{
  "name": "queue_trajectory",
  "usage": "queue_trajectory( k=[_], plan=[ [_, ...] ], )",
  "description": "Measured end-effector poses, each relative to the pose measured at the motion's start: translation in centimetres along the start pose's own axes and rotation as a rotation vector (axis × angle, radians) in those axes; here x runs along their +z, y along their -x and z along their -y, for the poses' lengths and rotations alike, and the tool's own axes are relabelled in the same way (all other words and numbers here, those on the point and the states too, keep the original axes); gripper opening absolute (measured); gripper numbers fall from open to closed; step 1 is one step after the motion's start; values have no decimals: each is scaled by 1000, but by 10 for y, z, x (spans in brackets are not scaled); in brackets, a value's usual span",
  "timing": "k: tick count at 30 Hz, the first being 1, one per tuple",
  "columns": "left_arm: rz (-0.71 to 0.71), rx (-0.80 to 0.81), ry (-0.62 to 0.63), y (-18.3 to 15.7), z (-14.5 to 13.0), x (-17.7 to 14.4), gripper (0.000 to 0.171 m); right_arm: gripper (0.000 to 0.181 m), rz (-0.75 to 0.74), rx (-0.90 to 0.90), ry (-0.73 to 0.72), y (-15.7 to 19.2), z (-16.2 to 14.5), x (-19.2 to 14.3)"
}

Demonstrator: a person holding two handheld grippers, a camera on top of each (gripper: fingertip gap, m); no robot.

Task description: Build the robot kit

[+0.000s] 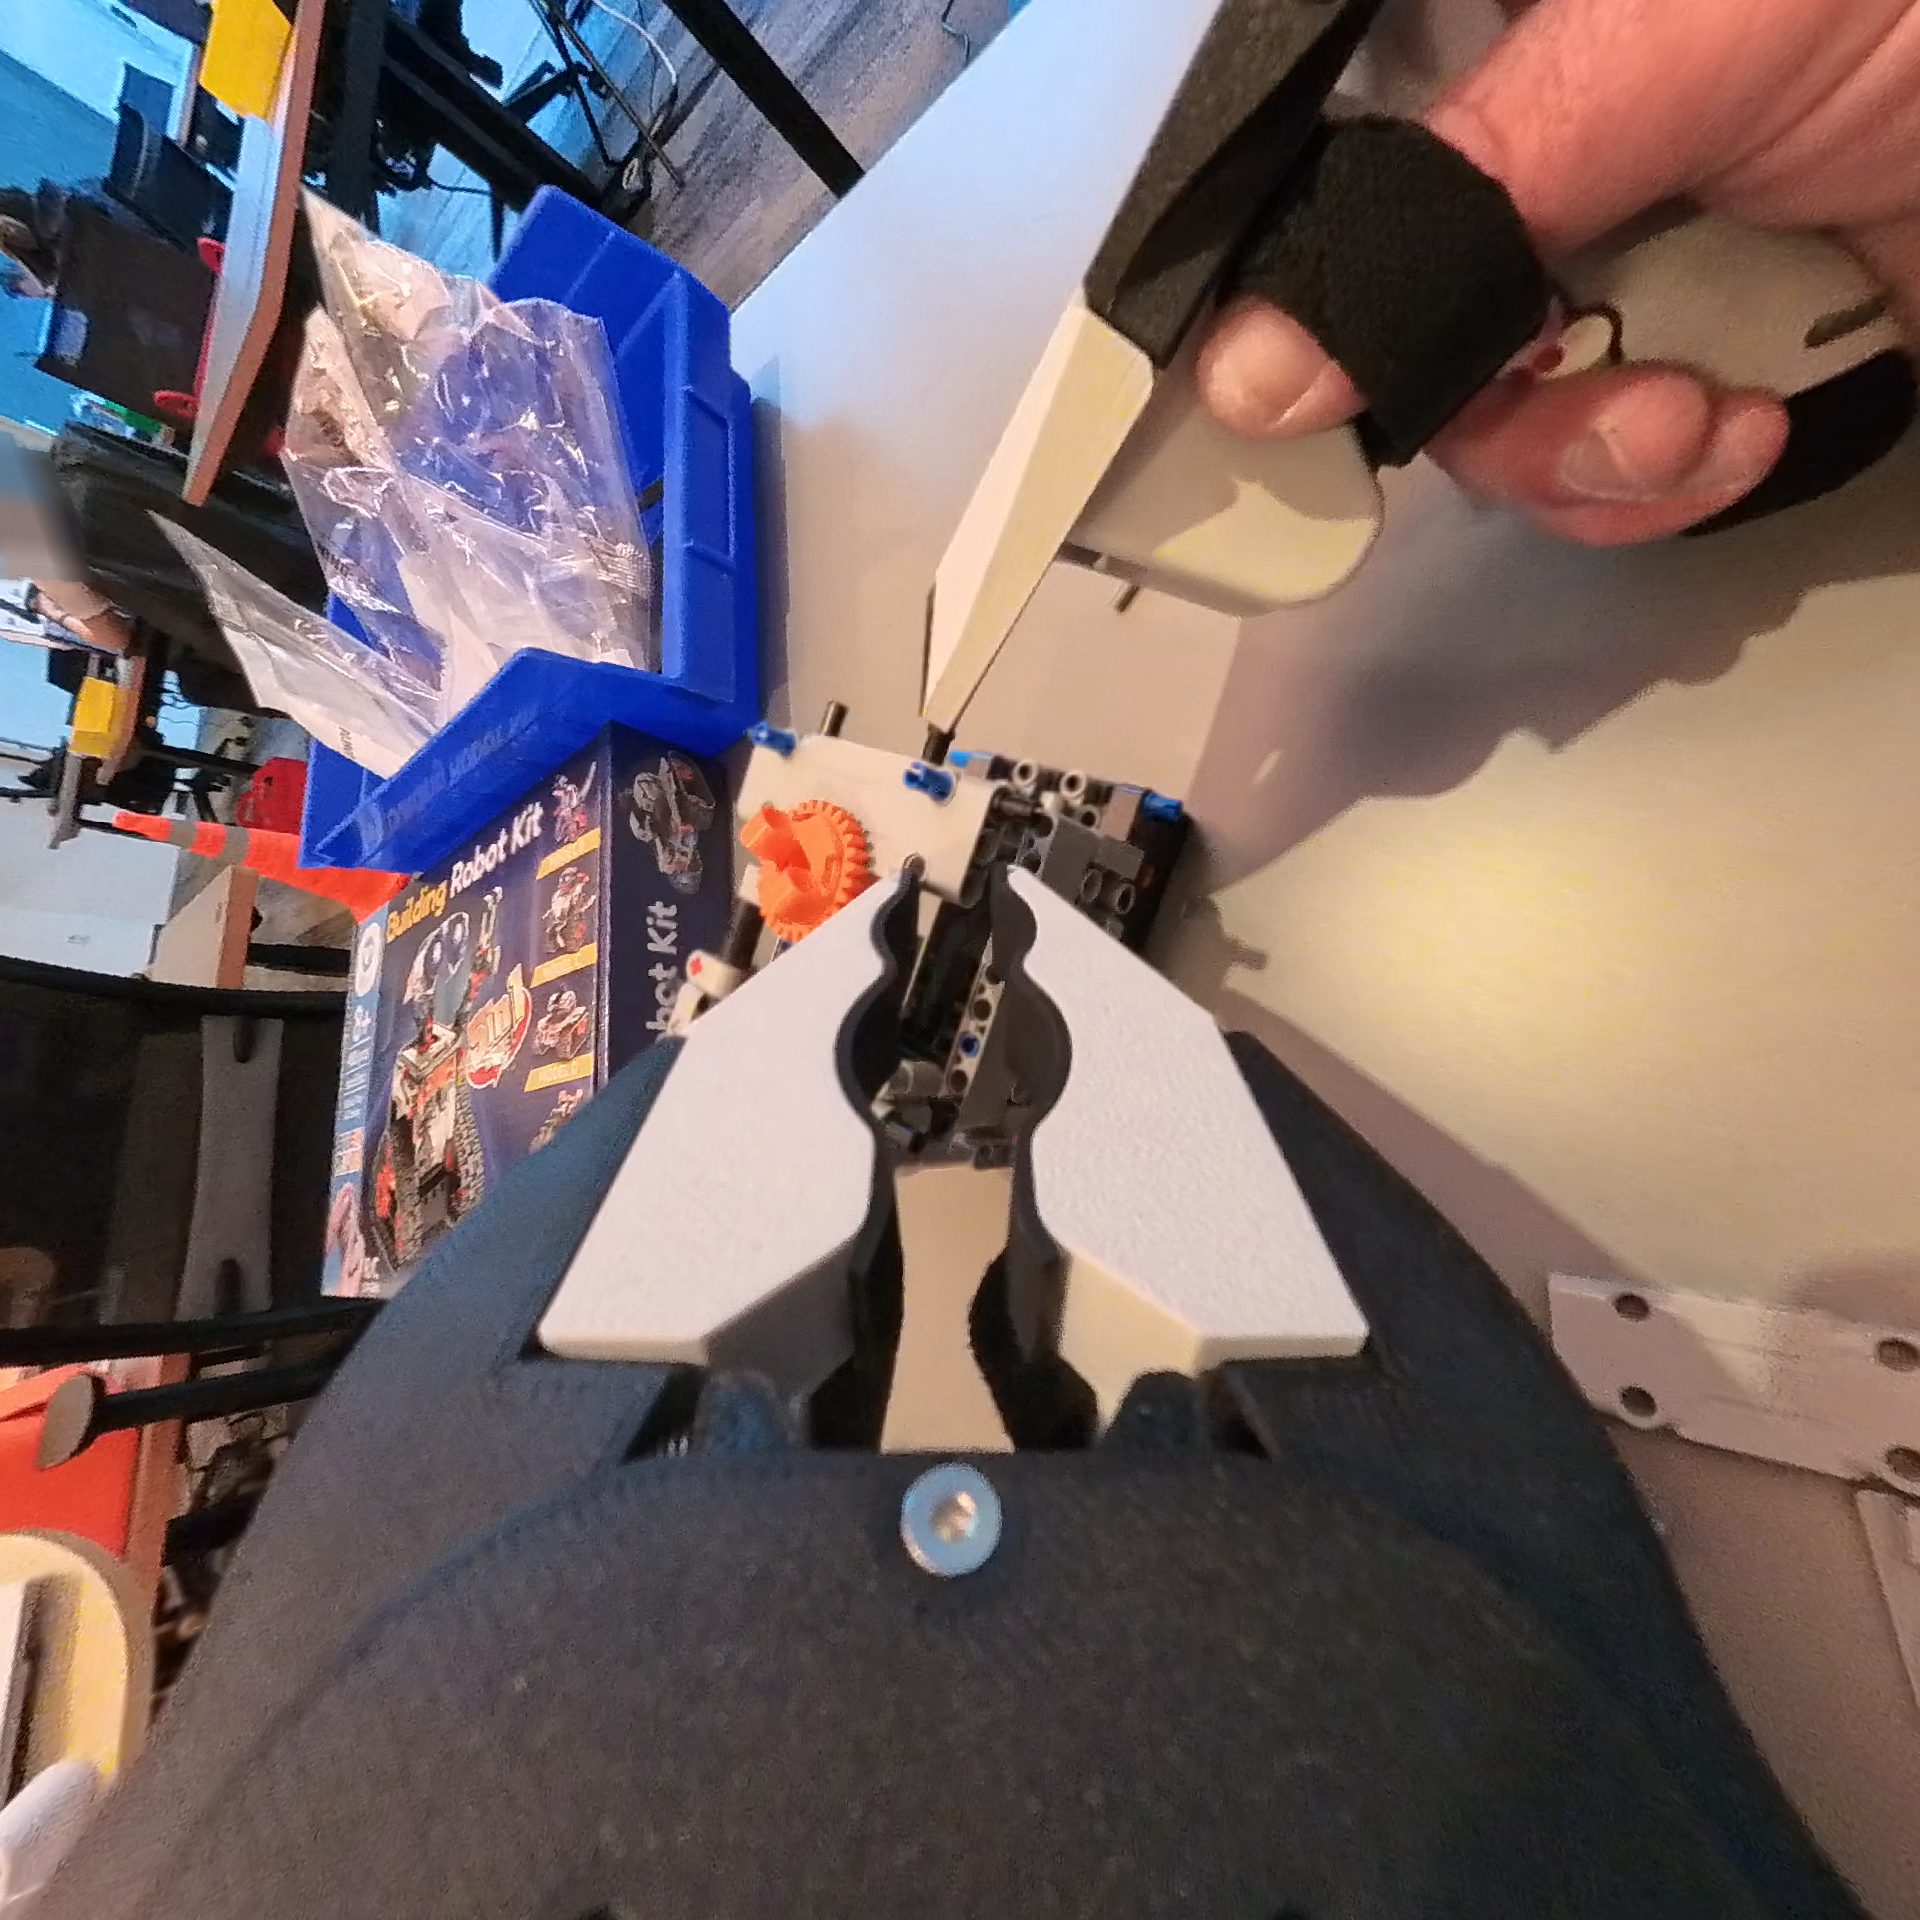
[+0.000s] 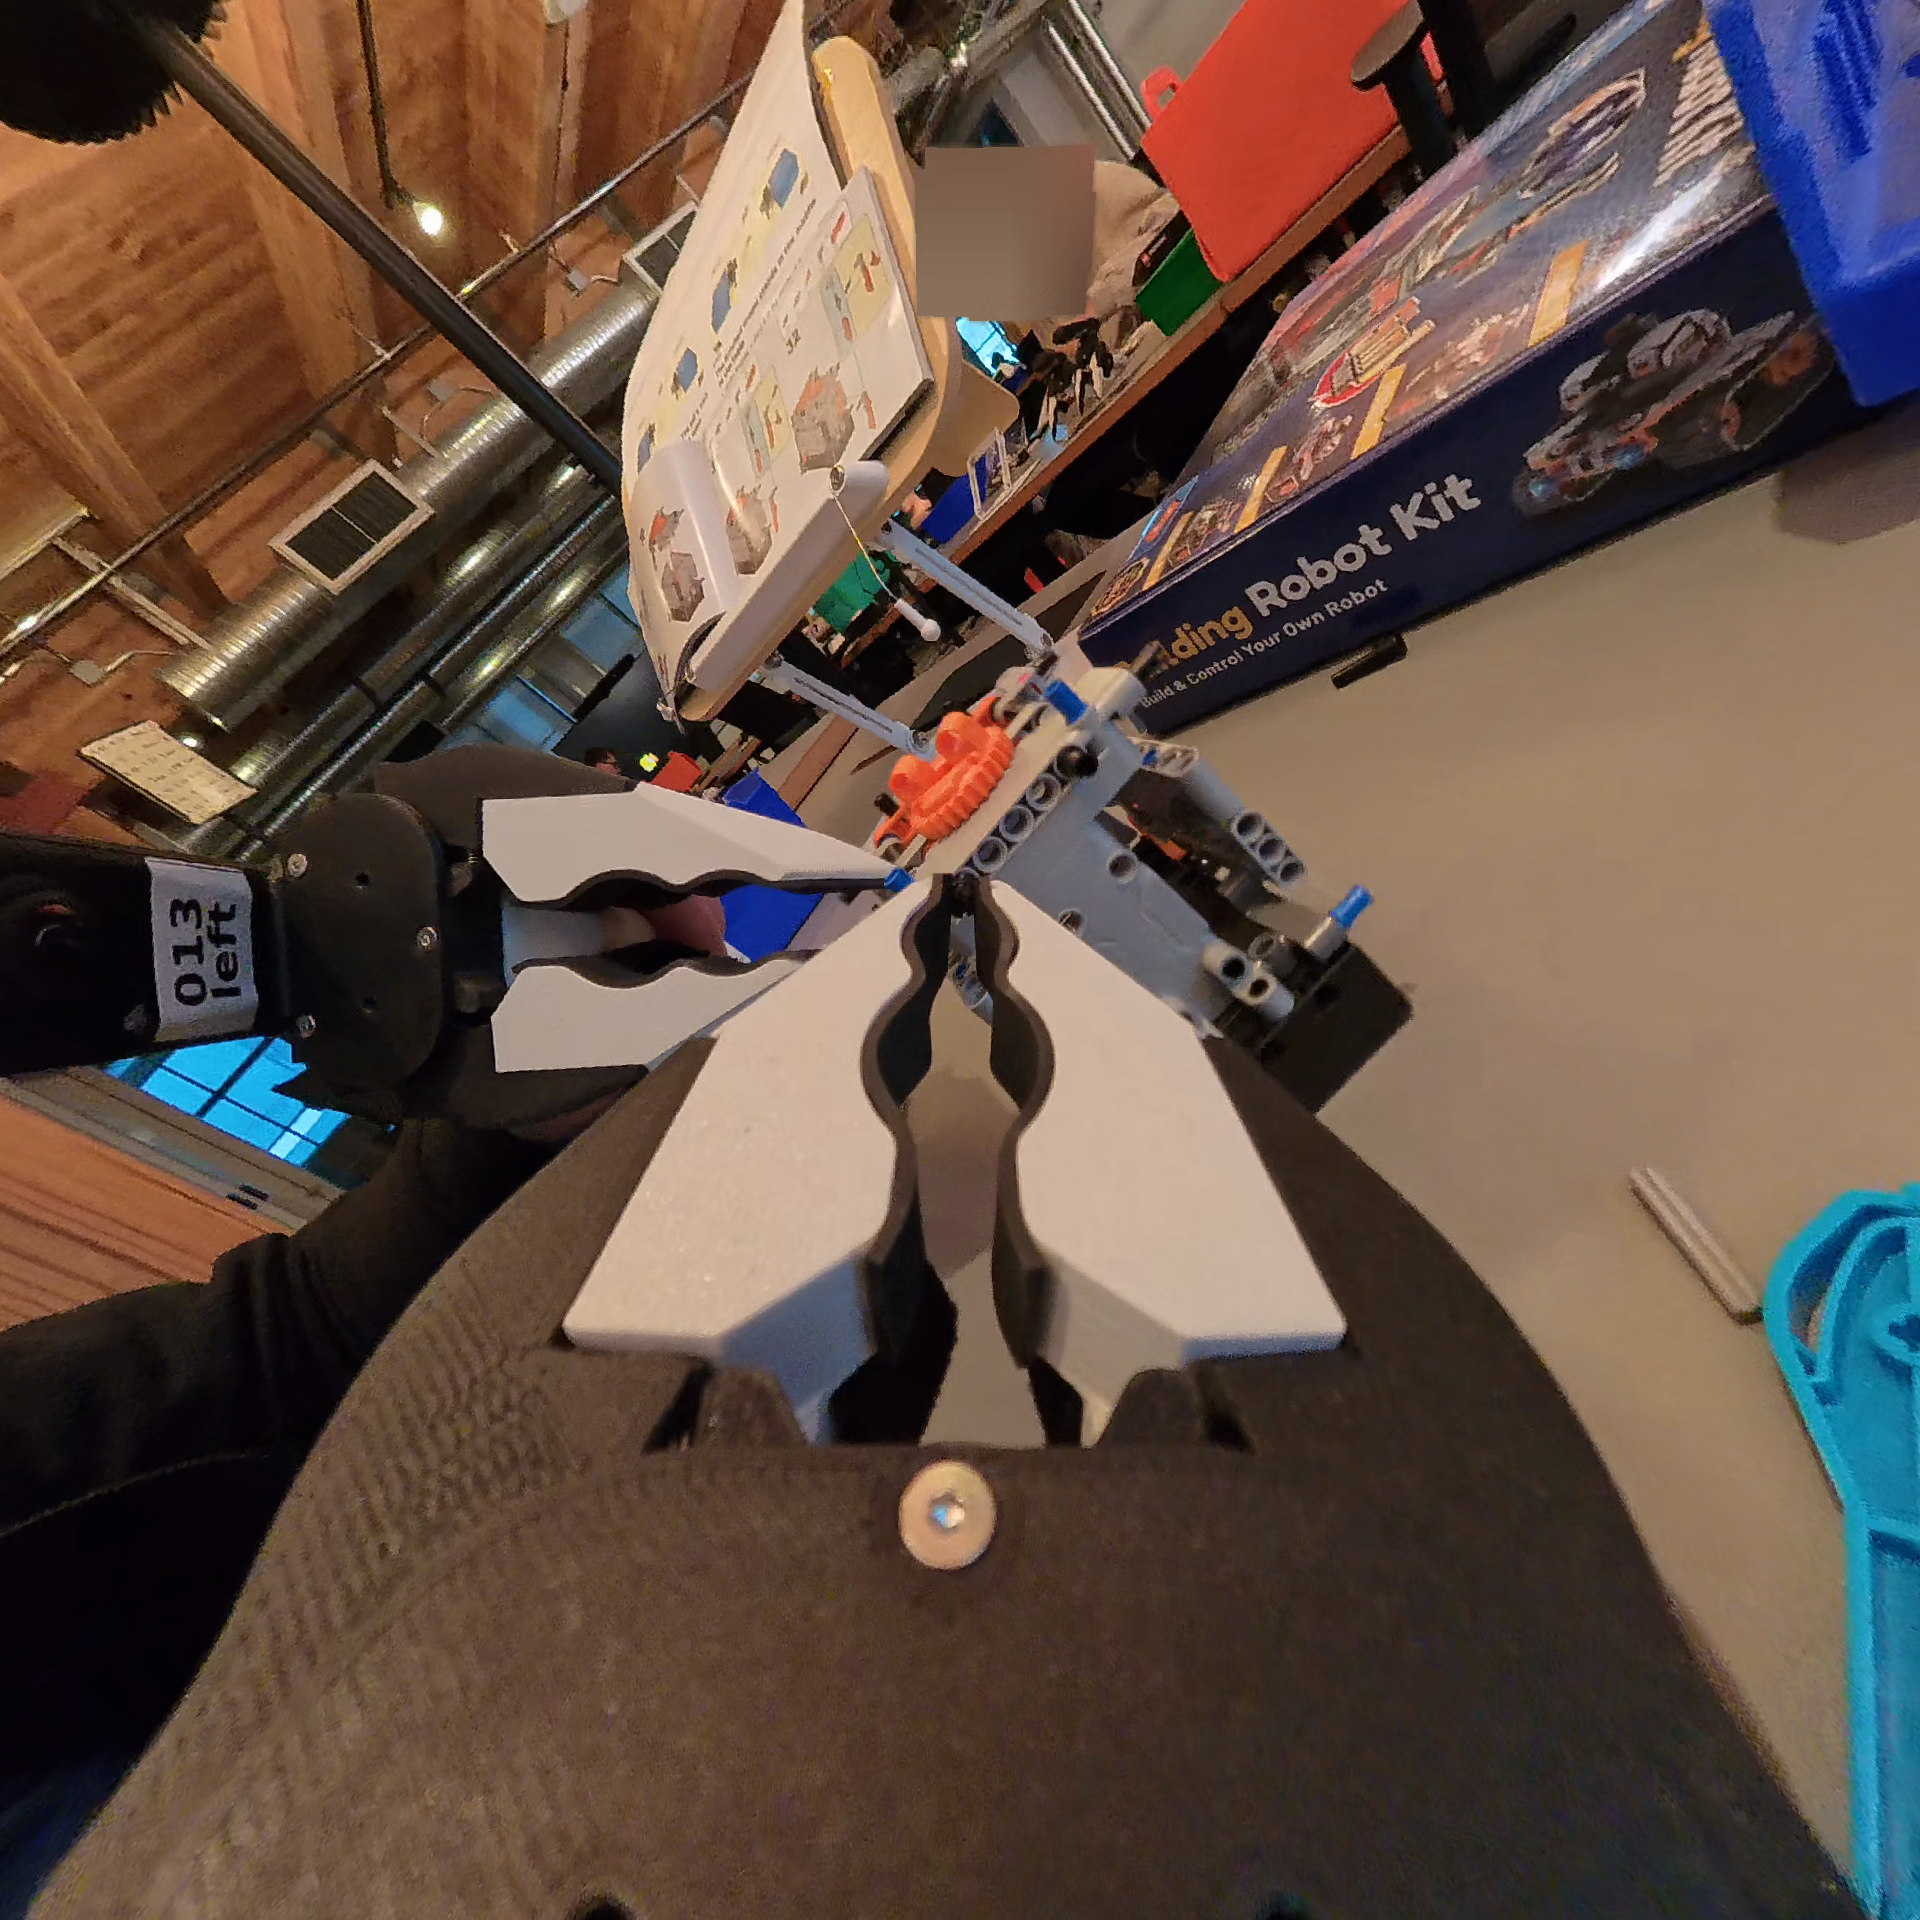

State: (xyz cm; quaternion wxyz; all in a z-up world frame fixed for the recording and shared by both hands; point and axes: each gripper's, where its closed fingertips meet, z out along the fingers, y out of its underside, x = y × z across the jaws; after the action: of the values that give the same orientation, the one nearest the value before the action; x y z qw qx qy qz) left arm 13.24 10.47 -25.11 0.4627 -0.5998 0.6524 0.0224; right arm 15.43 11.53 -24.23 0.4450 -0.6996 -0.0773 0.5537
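Both grippers [image 1: 951, 883] [image 2: 956, 899] — narrowly parted — on brick model [image 1: 977, 831].

claw [image 1: 951, 883]: matt grainy plastic | bin [image 1: 665, 436]: glossy plastic | bags [image 1: 457, 488]: crinkled film

A pale grey matte tabletop [image 2: 1558, 935] is seen carrying a grey-and-white brick-built model with an orange gear [image 2: 1101, 862], a dark blue printed cardboard box [image 2: 1455, 416], a small grey stick [image 2: 1694, 1242] and a turquoise plastic piece [image 2: 1860, 1403].

Orange gear [image 1: 805, 857], white-grey brick model [image 2: 1101, 883], blue bin [image 1: 644, 582], perhaps navy box [image 2: 1455, 436]
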Motion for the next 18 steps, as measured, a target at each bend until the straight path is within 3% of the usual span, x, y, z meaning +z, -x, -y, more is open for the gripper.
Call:
queue_trajectory(
  k=[10,18],
  plan=[
    [-41,-25,-39,3,0,2,9,2,56,78,-3,-5,3,5],
    [-152,-63,-137,1,2,-1,2,2,151,67,150,-7,4,12]
  ],
)
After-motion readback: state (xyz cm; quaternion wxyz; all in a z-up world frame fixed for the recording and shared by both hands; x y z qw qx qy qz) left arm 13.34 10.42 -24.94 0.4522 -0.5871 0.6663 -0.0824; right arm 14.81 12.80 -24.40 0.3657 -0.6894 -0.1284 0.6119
